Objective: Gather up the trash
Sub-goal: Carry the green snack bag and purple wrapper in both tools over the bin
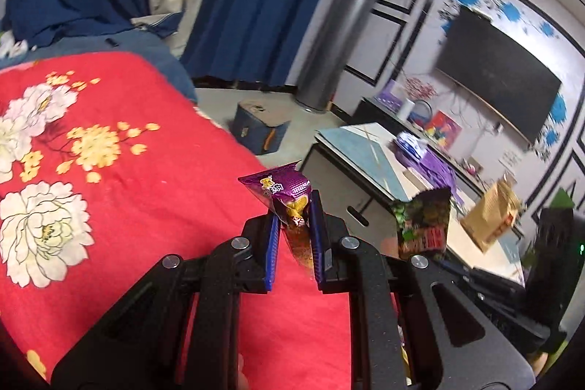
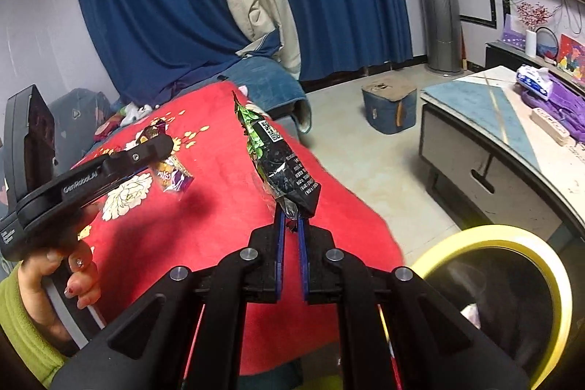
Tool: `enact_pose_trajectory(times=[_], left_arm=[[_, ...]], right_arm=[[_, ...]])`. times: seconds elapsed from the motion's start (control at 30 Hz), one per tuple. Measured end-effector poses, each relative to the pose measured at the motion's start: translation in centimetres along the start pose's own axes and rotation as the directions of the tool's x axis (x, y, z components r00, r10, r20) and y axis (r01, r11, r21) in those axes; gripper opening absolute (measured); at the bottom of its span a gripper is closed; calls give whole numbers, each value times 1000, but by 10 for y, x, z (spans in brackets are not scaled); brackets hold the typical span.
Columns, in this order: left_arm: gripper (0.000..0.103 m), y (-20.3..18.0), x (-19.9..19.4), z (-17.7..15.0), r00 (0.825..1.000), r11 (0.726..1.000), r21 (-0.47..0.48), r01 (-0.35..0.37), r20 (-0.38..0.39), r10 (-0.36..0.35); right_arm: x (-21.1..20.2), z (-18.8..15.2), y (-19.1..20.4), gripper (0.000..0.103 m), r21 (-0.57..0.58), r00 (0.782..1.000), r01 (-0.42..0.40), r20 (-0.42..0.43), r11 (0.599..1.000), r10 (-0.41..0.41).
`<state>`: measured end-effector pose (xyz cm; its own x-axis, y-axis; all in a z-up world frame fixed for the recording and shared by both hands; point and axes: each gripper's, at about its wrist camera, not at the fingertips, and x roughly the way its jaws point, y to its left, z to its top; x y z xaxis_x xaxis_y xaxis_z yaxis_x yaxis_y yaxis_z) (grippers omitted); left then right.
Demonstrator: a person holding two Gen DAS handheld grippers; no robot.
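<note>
Red floral blanket (image 1: 128, 170) covers the surface below both tools. Left gripper (image 1: 295, 222) clamps a purple snack wrapper (image 1: 283, 192); right gripper (image 2: 290, 225) clamps a black-and-green snack wrapper (image 2: 278, 159), both raised above it. Yellow-rimmed bin (image 2: 548, 265) sits lower right.

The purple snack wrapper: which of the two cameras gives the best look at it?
The left wrist view. There the purple wrapper sits close and sharp, pinched in the left gripper. The right wrist view shows it farther off, hanging under that gripper above the red blanket, partly hidden.
</note>
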<state>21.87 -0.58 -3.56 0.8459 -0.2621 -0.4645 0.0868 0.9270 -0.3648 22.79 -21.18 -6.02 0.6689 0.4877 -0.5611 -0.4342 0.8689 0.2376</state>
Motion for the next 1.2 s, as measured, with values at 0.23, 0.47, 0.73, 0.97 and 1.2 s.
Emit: enact_pose_trajectory(times=[0.23, 0.47, 0.73, 0.97, 1.2], left_arm=[[10, -32, -5, -8, 999, 995, 86, 47, -1, -47], [10, -51, -10, -15, 997, 987, 145, 73, 4, -75], [10, -65, -15, -22, 994, 976, 196, 100, 11, -104], [10, -88, -13, -34, 988, 960, 236, 152, -17, -152], [10, -116, -12, -47, 980, 937, 286, 199, -43, -195]], right_arm=[[-24, -9, -18, 7, 13, 999, 30, 14, 999, -30], [-44, -18, -30, 7, 17, 997, 67, 22, 998, -67], [-66, -27, -47, 7, 50, 992, 115, 39, 992, -117], [-87, -36, -67, 7, 88, 981, 180, 63, 980, -186], [-102, -49, -84, 7, 129, 968, 230, 67, 965, -240]])
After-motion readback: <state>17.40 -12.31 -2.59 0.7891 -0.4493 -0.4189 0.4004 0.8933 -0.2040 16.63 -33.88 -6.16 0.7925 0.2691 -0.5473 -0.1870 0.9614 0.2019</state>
